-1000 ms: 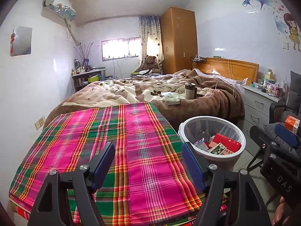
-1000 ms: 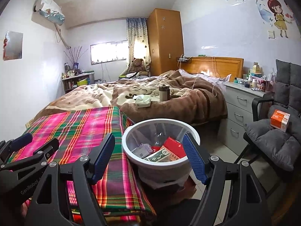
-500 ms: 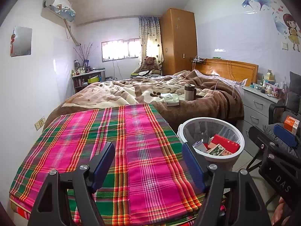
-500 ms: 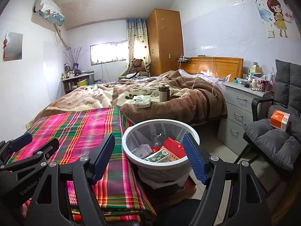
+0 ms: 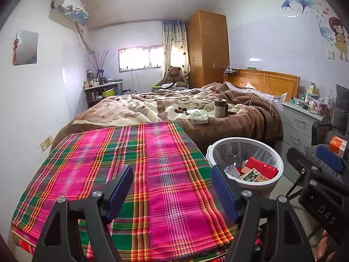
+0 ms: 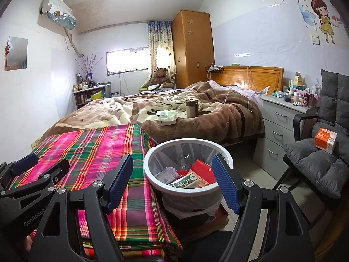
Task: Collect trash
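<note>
A white waste bin (image 5: pixel 280 163) (image 6: pixel 150 152) with a clear liner stands on the floor beside the plaid-covered table (image 5: pixel 130 163) (image 6: pixel 93 148). Inside it lie a red box (image 5: pixel 261 167) (image 6: pixel 204 170), a green-and-white carton (image 5: pixel 250 174) (image 6: pixel 185 182) and a pale packet (image 6: pixel 166 173). My left gripper (image 5: pixel 172 187) hovers open over the plaid cloth, nothing between its blue pads. My right gripper (image 6: pixel 172 185) is open in front of the bin and holds nothing. An orange box (image 6: pixel 326 138) (image 5: pixel 338 145) rests on the grey chair cushion.
A bed (image 6: pixel 174 113) with a brown blanket carries a tissue box (image 6: pixel 166 118) and a tumbler (image 6: pixel 191 108). A grey drawer unit (image 6: pixel 283 122) with small bottles stands right of the bed. The grey chair (image 6: pixel 316 159) is at far right.
</note>
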A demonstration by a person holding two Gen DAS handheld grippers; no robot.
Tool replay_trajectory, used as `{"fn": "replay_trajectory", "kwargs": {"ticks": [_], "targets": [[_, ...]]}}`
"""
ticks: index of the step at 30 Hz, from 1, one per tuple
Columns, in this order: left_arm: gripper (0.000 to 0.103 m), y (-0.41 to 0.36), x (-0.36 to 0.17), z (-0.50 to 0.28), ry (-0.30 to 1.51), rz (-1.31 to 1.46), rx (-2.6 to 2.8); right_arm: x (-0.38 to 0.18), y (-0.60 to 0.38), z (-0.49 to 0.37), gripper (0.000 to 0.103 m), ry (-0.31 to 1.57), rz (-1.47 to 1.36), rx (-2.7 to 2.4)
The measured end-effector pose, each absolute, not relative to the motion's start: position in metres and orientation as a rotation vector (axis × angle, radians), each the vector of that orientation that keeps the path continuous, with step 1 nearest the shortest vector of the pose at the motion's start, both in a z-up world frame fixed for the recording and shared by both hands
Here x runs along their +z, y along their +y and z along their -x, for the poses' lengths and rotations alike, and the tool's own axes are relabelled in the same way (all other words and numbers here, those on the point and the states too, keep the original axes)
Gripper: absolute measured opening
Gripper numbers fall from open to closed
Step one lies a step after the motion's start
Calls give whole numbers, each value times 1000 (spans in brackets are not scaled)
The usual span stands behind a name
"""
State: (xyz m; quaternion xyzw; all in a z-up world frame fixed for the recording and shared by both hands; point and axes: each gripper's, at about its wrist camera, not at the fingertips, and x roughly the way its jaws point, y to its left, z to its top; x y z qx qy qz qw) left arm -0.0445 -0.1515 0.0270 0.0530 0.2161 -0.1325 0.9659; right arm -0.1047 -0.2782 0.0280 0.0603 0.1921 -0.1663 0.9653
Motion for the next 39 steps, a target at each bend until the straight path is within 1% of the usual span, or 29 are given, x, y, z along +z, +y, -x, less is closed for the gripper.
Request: {"fn": "replay_trajectory", "kwargs": {"ticks": [39], "targets": [[74, -149, 28, 46, 437, -97, -264, 27, -278, 105, 76, 399, -133, -330]]}}
